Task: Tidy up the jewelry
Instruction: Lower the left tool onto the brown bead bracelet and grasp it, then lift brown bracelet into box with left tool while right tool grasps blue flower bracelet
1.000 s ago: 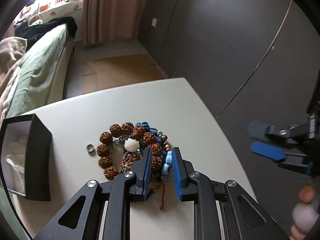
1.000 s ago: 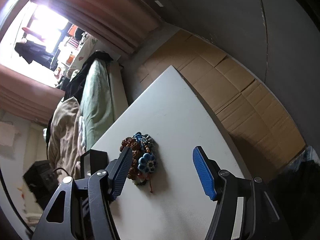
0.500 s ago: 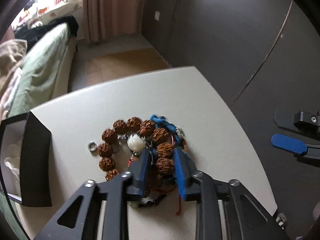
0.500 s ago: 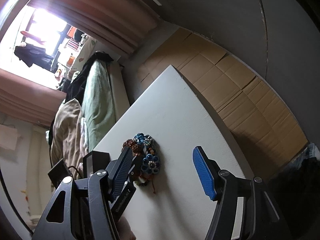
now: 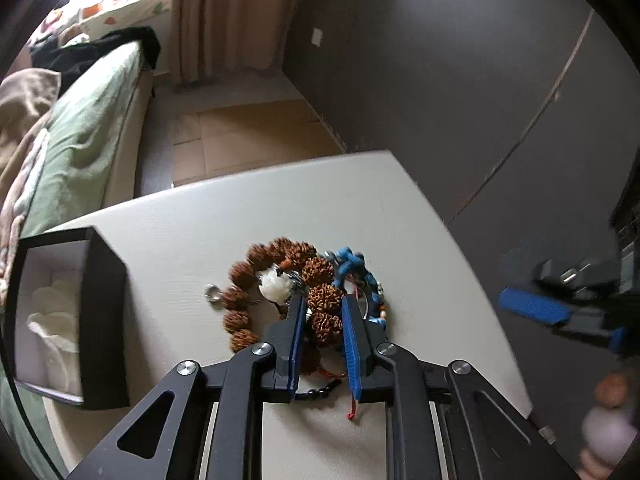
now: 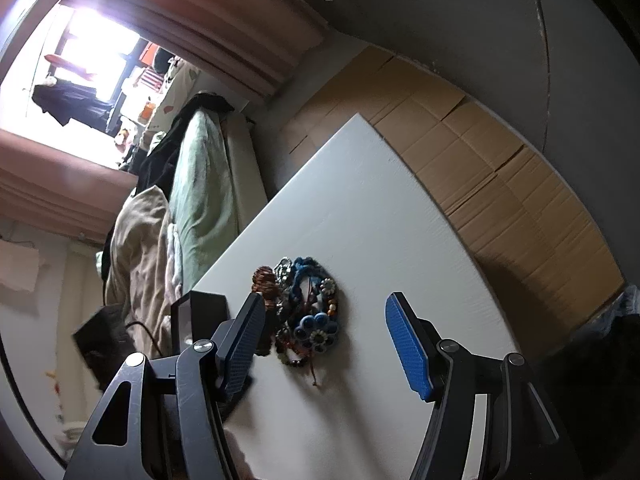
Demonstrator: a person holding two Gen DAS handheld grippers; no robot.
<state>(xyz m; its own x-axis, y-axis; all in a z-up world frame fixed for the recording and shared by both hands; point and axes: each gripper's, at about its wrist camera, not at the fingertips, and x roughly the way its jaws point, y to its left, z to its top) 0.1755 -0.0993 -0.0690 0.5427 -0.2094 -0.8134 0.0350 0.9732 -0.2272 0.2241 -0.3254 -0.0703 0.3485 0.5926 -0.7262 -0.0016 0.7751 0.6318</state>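
Left wrist view: left gripper [image 5: 323,322] closing on the brown bead bracelet [image 5: 320,300] in the jewelry heap mid-bench [image 5: 280,200]; black box [image 5: 100,312] at the left edge. Right wrist view: right gripper [image 6: 324,344] spread, empty, above the heap [image 6: 306,312]. Step looks like picking; next, lift it free of the tangle.

White rectangular tabletop [image 5: 280,208]; bed with pale green cover [image 5: 80,128] alongside it, crumpled beige blanket [image 6: 136,248] and black garment [image 5: 100,50] on top; pinkish-brown pleated curtain [image 5: 224,16]; flattened brown cardboard sheets [image 6: 480,160] on the floor; dark grey wall [image 5: 440,60] bearing a small white plate [image 5: 317,37].
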